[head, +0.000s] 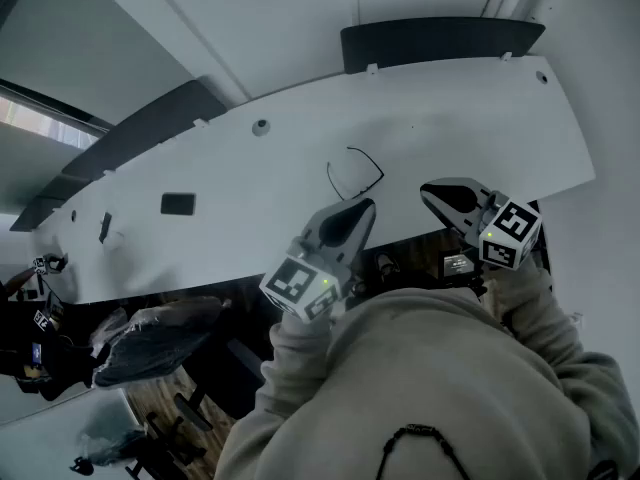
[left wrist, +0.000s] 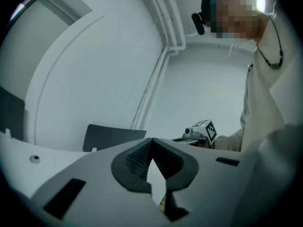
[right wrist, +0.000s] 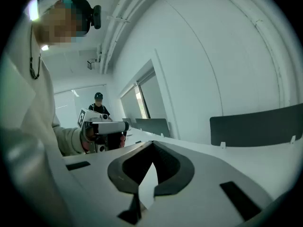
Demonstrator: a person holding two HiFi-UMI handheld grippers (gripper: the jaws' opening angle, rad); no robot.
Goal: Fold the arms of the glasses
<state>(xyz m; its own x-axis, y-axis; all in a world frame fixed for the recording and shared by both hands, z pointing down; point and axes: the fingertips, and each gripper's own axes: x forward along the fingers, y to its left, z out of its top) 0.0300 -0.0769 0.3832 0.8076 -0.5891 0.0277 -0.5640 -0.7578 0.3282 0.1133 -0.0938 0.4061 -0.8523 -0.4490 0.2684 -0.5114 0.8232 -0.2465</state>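
A pair of thin dark wire-framed glasses (head: 352,173) lies on the white table (head: 300,168), just beyond both grippers. My left gripper (head: 366,208) is held near the table's front edge, its tips a little short of the glasses, jaws shut and empty. Over the front edge to the right, my right gripper (head: 428,194) is also shut with nothing in it. In the left gripper view the jaws (left wrist: 151,148) meet at their tips; the right gripper (left wrist: 201,131) shows beyond. The right gripper view shows its closed jaws (right wrist: 152,150) and the left gripper (right wrist: 102,129). Neither gripper view shows the glasses.
A dark rectangular cutout (head: 178,204) and a round hole (head: 261,127) mark the table top left of the glasses. Dark panels (head: 440,40) stand along the far edge. A chair (head: 150,343) sits below the table at the left. Another person (right wrist: 98,103) stands far off.
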